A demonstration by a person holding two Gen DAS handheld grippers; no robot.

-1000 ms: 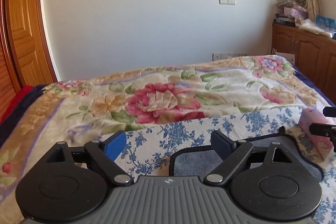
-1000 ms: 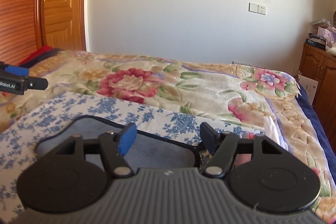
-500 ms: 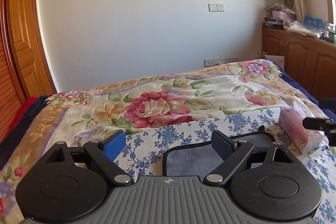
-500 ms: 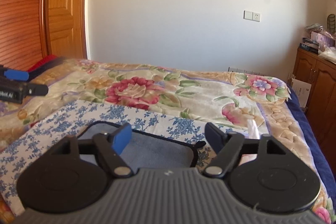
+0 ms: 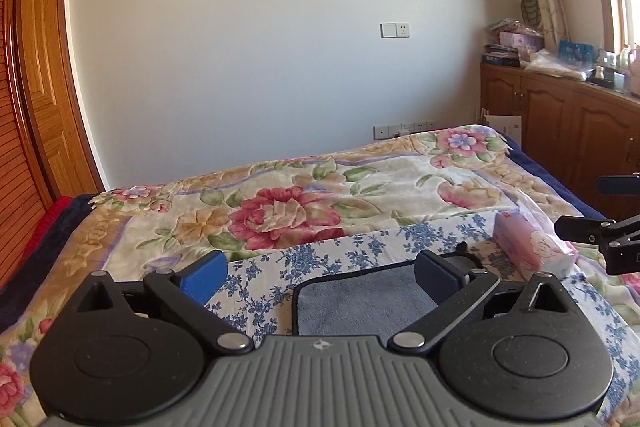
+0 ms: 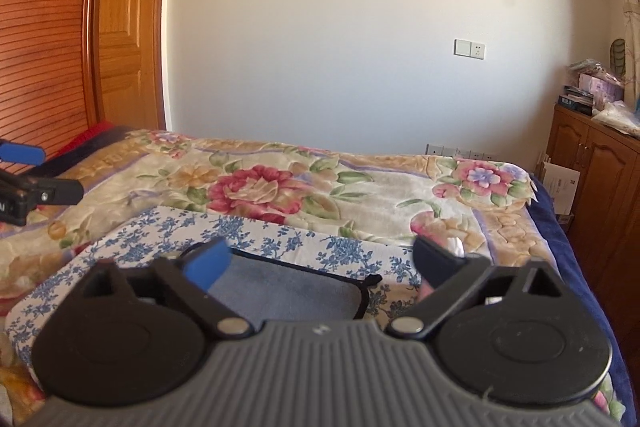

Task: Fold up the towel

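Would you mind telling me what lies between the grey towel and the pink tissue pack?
In the left wrist view, only blue-flowered white cloth separates the grey towel from the pink tissue pack.

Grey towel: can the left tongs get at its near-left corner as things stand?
Probably yes. The left tongs are open above the grey towel, which lies flat on the blue floral cloth; nothing covers that corner.

Both grippers risen, pulled back; more towel (image 5: 360, 301) visible; jaws wider.

Floral bed (image 5: 360, 183) under blue-flowered cloth (image 5: 320, 259)
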